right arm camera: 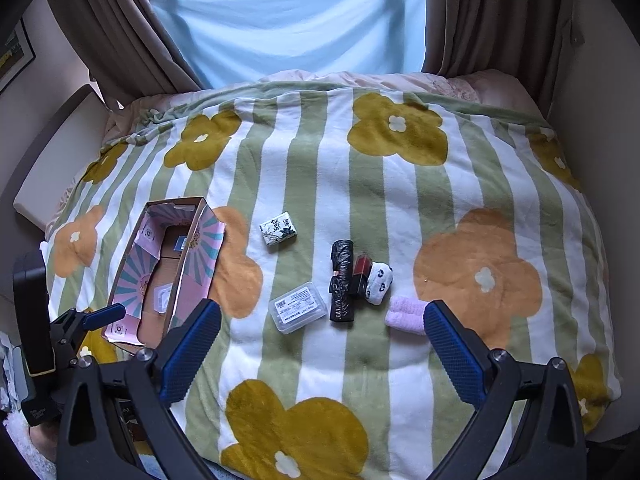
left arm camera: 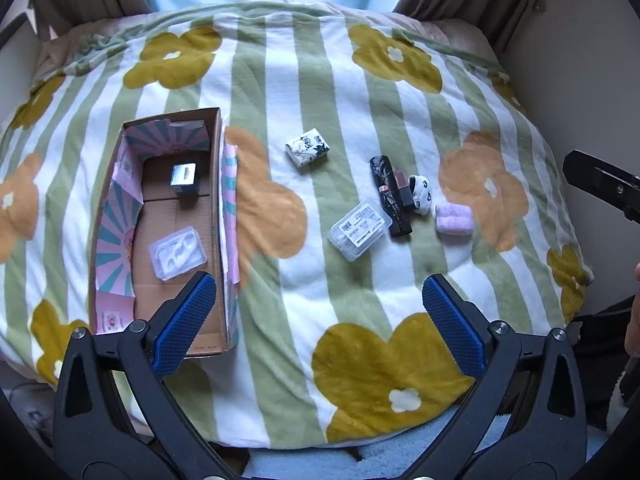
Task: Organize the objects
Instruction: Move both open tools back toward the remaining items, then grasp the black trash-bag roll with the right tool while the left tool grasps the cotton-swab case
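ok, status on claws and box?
Left claw open, empty; right claw open, empty. Open cardboard box holds two items; six loose on striped floral blanket. Nothing in the way.

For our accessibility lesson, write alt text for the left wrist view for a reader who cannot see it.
An open hand-held gripper with blue pads hovers over a green-and-white striped flowered blanket. At left, an open cardboard box holds a clear plastic case and a small dark box; more small items lie loose to its right.
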